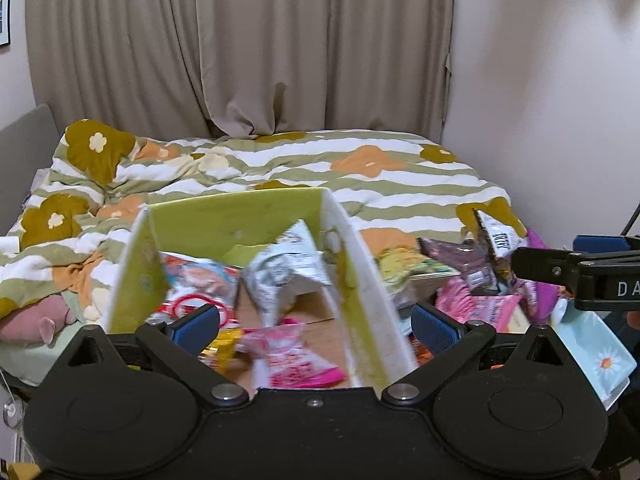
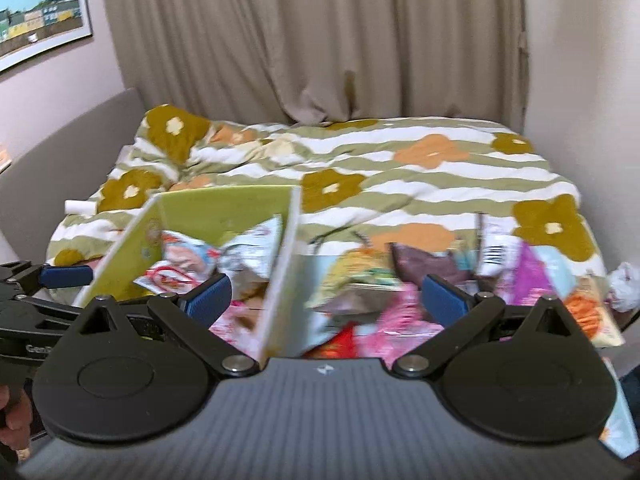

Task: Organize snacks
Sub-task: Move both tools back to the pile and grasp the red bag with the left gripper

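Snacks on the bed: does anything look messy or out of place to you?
Yes. The green box holds a few packets, but a loose pile of snacks still lies jumbled beside it on the duvet. In the box, a silver bag stands tilted on end instead of lying flat.

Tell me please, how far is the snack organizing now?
Partly done. The green box already holds several packets, among them a silver-white bag and a pink packet. Nothing is in hand: the left gripper and the right gripper are both open and empty. Left to do: the pile of loose snacks beside the box on the bed.
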Tool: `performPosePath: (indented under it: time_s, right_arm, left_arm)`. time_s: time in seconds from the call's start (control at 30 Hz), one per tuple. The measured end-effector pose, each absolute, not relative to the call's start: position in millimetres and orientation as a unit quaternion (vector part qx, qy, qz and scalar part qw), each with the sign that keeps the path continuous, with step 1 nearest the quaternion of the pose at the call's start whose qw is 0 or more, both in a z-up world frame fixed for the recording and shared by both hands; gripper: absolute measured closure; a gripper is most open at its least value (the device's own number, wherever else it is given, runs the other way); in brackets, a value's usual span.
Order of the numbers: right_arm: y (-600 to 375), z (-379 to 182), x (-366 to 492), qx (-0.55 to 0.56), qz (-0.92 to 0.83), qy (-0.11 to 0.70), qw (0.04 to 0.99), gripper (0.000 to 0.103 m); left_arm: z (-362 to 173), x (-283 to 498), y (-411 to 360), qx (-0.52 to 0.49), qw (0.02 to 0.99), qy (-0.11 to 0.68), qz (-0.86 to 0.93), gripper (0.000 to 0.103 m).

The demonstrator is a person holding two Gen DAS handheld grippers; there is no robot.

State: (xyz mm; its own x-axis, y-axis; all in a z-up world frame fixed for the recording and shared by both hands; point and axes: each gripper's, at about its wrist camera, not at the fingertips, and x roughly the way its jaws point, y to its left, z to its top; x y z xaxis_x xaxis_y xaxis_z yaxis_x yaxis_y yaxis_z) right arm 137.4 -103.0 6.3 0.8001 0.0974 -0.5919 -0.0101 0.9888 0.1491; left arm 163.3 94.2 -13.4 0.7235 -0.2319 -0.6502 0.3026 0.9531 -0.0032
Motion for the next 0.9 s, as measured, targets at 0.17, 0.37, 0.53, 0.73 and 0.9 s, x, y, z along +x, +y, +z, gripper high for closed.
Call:
performPosePath:
  time_s: [0.17,0.37,0.53,0.73,0.9]
  right_arm:
    - [-157.6,-2.5,135.7,0.057,0.015,0.328,0.943,0.0]
    - [-223.6,-21.6,141.6,0.064,0.021,0.349,0.935,0.0]
    - [-263.2,-38.4,155.9,0.059,0.04,0.366,0.928,0.0]
    - [-295.4,-60.4,177.6,0.052,0.073,0.39,0.916,0.0]
    - [-307.0,-79.3,193.1,0.039,0.097,0.411,0.906,0.0]
  left_arm:
    - [-17.8,154.5,43.7,0.048,0.925,0.353,-0.135,0.0]
    - [-35.3,146.7,-10.9,0.051,0.919,0.377,-0.105,0.0]
    - [-54.9,145.3,-44.2,0.043,0.912,0.402,-0.071,0.0]
    - [-85.2,147.3,-70.8,0.033,0.902,0.431,-0.026,0.0]
    - [-110.5,145.5,-84.2,0.053,0.895,0.443,0.003,0.0]
